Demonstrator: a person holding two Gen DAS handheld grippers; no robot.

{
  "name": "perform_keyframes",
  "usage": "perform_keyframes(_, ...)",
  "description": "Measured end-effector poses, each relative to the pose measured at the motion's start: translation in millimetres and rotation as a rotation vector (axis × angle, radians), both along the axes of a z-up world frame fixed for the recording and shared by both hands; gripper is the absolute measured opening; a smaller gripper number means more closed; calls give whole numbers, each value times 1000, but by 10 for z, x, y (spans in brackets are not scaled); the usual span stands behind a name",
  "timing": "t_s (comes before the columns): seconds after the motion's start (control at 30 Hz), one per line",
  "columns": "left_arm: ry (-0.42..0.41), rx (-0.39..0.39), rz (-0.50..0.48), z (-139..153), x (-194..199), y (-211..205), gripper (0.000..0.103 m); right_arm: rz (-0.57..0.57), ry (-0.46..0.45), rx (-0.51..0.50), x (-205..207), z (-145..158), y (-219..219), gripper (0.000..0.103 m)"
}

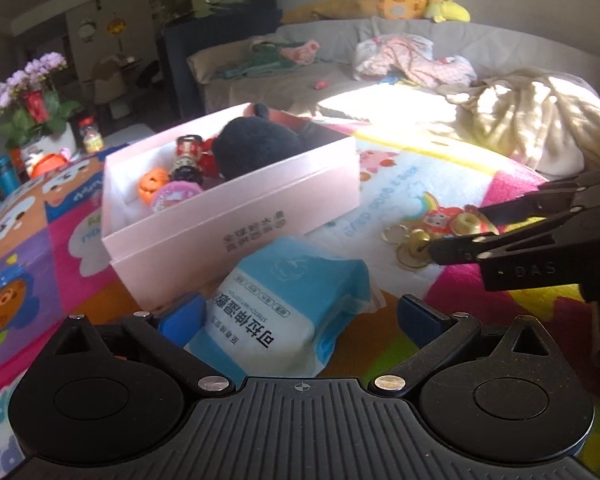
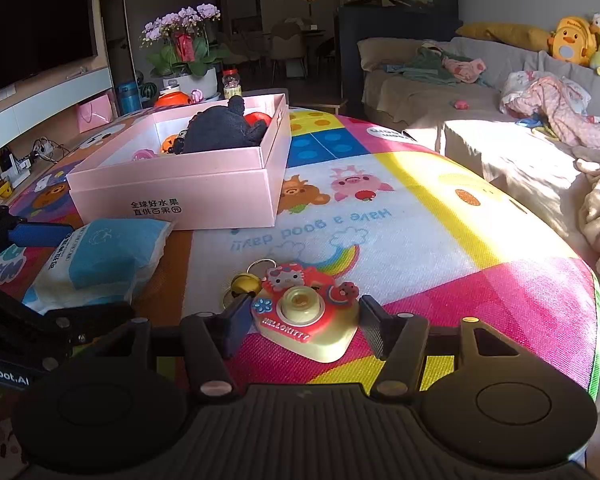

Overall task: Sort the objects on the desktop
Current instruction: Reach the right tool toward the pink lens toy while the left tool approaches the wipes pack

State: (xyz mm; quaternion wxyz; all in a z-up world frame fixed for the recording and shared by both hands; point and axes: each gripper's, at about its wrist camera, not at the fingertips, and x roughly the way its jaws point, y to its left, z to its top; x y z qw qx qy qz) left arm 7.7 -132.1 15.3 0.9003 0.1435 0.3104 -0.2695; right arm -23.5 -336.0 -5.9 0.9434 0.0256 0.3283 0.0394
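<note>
A blue and white pack of tissues lies on the colourful play mat, between the open fingers of my left gripper; whether the pads touch it I cannot tell. It also shows in the right wrist view. A red and cream Hello Kitty toy camera with a gold bell lies between the open fingers of my right gripper. The camera and right gripper also show in the left wrist view. A pink box holds a black plush and small toys.
The play mat covers the surface. A sofa with clothes and blankets runs along the right. A potted orchid, a jar and an orange item stand beyond the pink box. A TV wall is at the left.
</note>
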Motion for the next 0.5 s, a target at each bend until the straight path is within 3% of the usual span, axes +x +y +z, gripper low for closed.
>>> perform_keyframes(0.13, 93, -90, -195, 149, -157, 18, 103, 0, 1, 1, 1, -1, 0, 59)
perform_keyframes(0.3, -79, 69, -146, 120, -303, -27, 103, 3, -2, 7, -7, -4, -5, 62)
perform_keyframes(0.5, -11, 52, -127, -44, -79, -170, 103, -7, 2, 16, 1, 2, -25, 73)
